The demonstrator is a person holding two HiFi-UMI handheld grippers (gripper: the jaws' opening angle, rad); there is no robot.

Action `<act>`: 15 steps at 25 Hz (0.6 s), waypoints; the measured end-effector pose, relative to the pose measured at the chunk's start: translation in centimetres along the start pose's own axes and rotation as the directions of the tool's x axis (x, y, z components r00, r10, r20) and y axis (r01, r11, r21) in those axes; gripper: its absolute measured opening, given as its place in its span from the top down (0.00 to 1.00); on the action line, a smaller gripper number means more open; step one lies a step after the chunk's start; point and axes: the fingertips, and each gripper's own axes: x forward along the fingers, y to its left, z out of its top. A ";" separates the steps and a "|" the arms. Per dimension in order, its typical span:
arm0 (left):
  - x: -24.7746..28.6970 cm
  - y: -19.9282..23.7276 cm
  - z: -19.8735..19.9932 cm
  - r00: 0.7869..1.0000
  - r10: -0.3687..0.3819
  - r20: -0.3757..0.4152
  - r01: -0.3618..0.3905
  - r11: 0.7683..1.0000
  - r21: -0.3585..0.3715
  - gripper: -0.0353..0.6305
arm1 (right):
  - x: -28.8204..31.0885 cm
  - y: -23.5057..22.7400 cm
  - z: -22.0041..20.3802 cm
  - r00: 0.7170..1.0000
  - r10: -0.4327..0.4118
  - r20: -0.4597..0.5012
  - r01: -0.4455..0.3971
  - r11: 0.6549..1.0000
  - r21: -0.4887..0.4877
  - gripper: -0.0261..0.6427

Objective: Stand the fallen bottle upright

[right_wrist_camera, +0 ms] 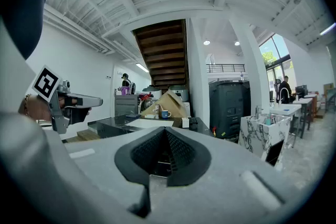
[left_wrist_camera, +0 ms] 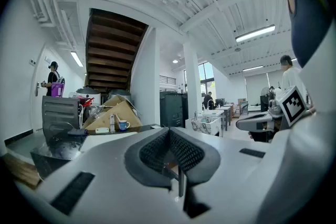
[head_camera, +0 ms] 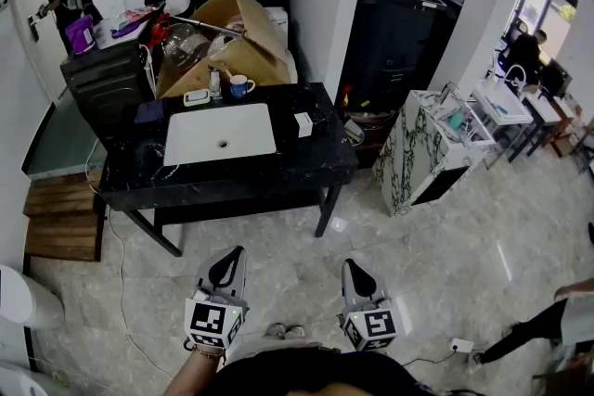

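The left hand-held gripper (head_camera: 230, 260) and right hand-held gripper (head_camera: 355, 272) are clenched empty. We cannot single out the bottle on the bench (head_camera: 306, 164); presumably light, roll-prone: grasp mid-body.

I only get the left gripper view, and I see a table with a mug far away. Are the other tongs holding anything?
Observer: No. The right gripper view shows the right tongs shut, with nothing between them.
Operator: Does that white thing on the table have a hole?
Observer: Yes. From the head view, the white sink has a small drain hole in its middle.
Operator: Is anything lying on the floor?
Observer: A small white box lies there, to the right of the right tongs in the head view.
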 end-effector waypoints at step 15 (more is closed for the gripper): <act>0.7 -2.0 -0.7 0.999 -0.044 -0.019 0.044 0.999 -0.013 0.94 | -0.9 -1.0 -0.9 1.000 -0.026 0.007 0.026 1.000 0.017 0.95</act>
